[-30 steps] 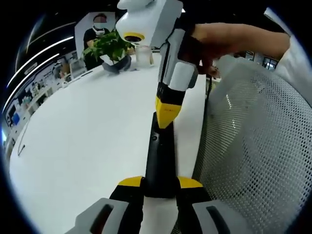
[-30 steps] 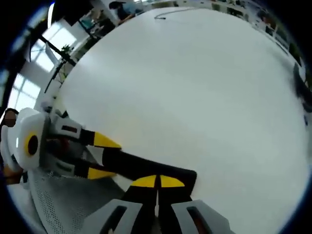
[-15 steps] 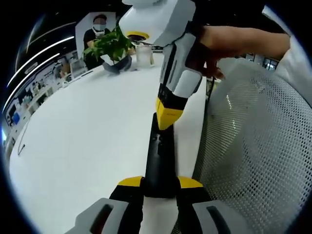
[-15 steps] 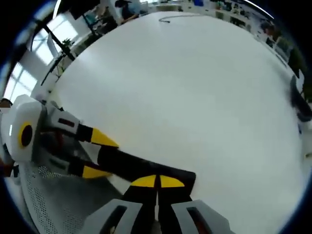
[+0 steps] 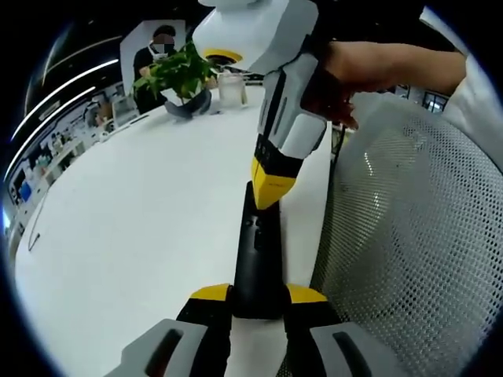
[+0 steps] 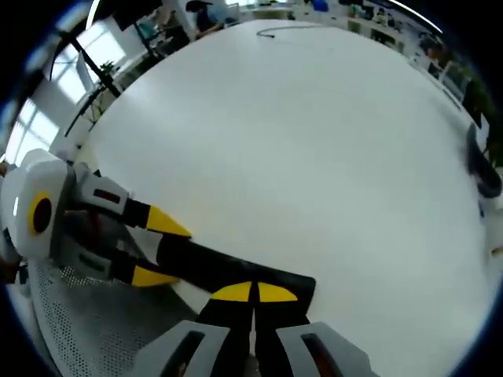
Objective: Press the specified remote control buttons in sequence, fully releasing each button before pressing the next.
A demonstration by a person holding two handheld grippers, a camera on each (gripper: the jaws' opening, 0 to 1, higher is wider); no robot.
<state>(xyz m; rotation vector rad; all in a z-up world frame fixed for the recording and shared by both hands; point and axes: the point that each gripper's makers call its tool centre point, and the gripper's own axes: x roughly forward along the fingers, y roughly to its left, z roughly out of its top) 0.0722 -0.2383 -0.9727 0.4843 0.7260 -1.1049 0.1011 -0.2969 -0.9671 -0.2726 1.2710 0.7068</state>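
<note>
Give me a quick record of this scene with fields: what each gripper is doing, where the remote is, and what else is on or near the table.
left gripper: shut on the near end of the remote, jaws on either side
right gripper: jaws together, yellow tips at the remote's far end; contact with a button cannot be told
remote: black, long, held over the table's edge
table: white, wide
chair: white mesh, beside the table edge
potted plant: at the table's far end
glass jar: beside the plant
</note>
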